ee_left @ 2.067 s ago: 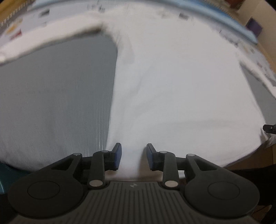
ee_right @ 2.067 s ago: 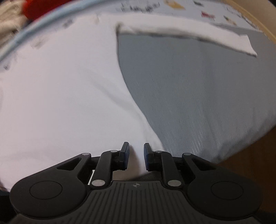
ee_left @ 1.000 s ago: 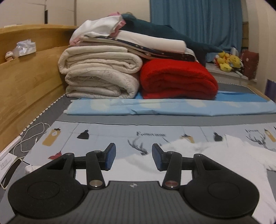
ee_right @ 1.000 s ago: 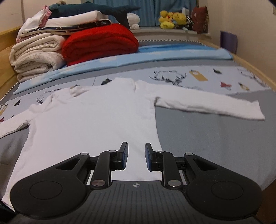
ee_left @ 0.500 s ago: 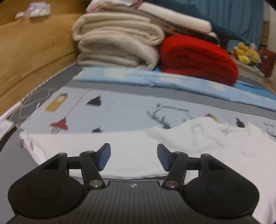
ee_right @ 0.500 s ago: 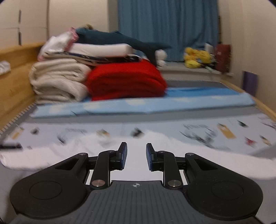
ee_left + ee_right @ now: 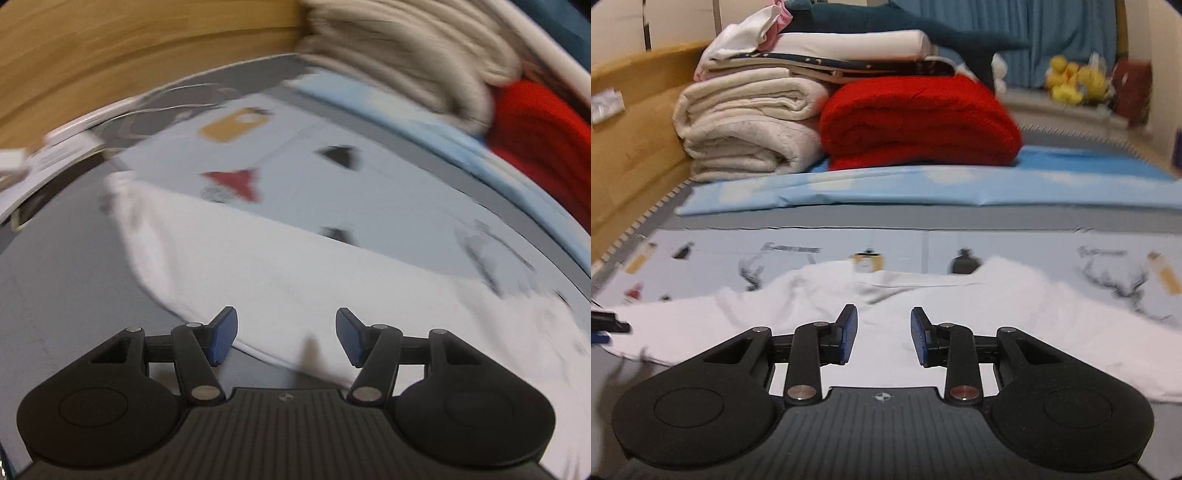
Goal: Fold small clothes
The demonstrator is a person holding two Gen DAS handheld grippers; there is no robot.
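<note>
White long-sleeved shirt (image 7: 960, 317) is lying spread flat on the bed (image 7: 923, 218), sleeves out for folding. My left tongs (image 7: 286, 338) are hovering released over its sleeve (image 7: 258, 266); right tongs (image 7: 884, 334) are opening, empty, above the collar.

dim warm indoor light; left view motion-blurred, right sharper; fisheye edges bent.

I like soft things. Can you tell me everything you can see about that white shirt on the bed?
The white shirt looks like soft, plain, stretchy cloth with long sleeves. It lies spread out flat on the bed's grey and picture-printed sheet, not folded yet, with its neck opening toward the blanket pile. One sleeve reaches out to the side, its cuff near the bed's edge. A few gentle wrinkles show near the collar. Neither claw grips it.
</note>
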